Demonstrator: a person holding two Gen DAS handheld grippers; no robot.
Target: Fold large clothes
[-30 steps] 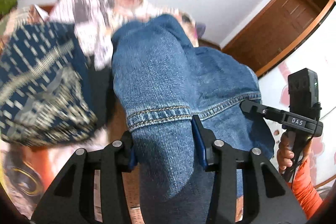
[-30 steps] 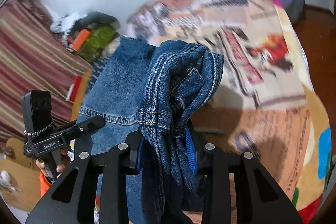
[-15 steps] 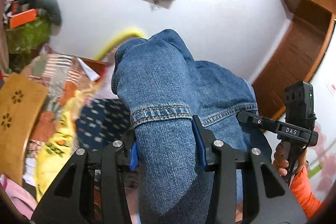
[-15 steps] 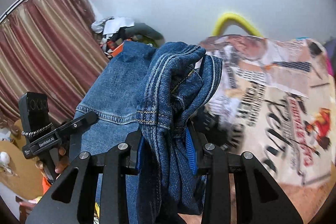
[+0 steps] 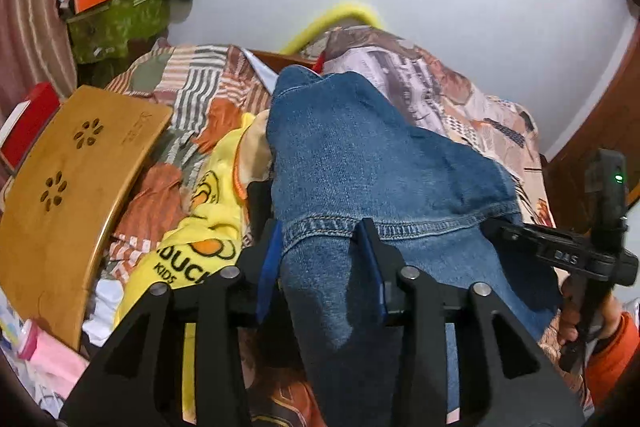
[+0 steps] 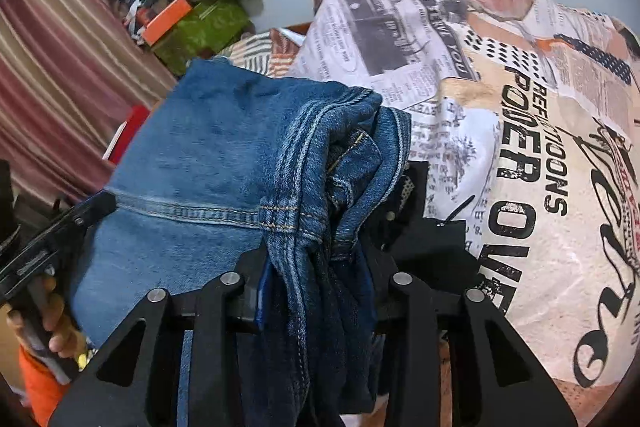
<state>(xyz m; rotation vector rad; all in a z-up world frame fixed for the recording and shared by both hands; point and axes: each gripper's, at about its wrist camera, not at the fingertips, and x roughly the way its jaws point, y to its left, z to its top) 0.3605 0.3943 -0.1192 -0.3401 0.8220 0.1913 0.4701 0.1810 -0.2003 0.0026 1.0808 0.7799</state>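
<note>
Left gripper (image 5: 320,259): clenched on a hemmed fold of the blue jeans (image 5: 360,155), lower centre of frame. Right gripper (image 6: 316,275): clenched on a bunched seam of the same jeans (image 6: 224,147). Behind, upper right: newsprint-patterned bedcover (image 6: 520,115). Left: wooden board (image 5: 68,183), yellow garment (image 5: 200,227), apparently children's wear.

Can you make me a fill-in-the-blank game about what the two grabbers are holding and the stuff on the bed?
1. Both the left gripper and the right gripper are shut on the blue ____.
2. The yellow shirt on the bed has the word ____ printed under the duck picture.
3. The wooden board has cut-outs shaped like ____.
4. The box on top of the green box is coloured ____.

Missing words: jeans; KIDS; flowers; orange
</note>
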